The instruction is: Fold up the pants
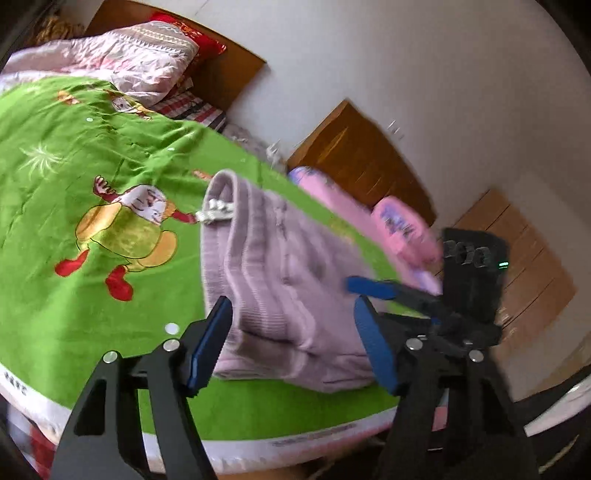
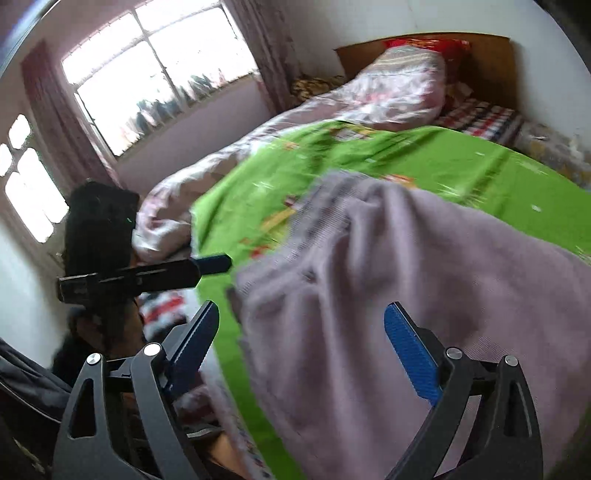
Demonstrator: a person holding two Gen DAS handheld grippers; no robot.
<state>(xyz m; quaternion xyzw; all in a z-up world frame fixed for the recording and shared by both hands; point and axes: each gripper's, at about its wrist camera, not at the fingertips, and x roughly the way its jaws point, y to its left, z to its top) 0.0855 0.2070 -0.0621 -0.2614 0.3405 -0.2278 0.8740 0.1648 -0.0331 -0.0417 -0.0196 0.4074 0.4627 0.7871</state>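
Observation:
The mauve ribbed pants [image 1: 280, 280] lie folded in a bundle on the green cartoon blanket [image 1: 74, 184], near the bed's front edge. A small white tag [image 1: 216, 212] hangs at their far end. My left gripper [image 1: 291, 328] is open, its blue pads either side of the near end of the pants, gripping nothing. In the right wrist view the pants [image 2: 424, 295] fill the lower right. My right gripper [image 2: 301, 332] is open over their near edge. The right gripper also shows in the left wrist view [image 1: 364, 295], and the left gripper in the right wrist view [image 2: 212, 264].
A pink patterned quilt [image 1: 129, 59] and red pillow [image 1: 192, 33] lie at the head of the bed. Pink slippers [image 1: 402, 225] sit beyond the pants. Wooden cabinets [image 1: 362, 155] stand along the white wall. A window [image 2: 147, 74] is on the other side.

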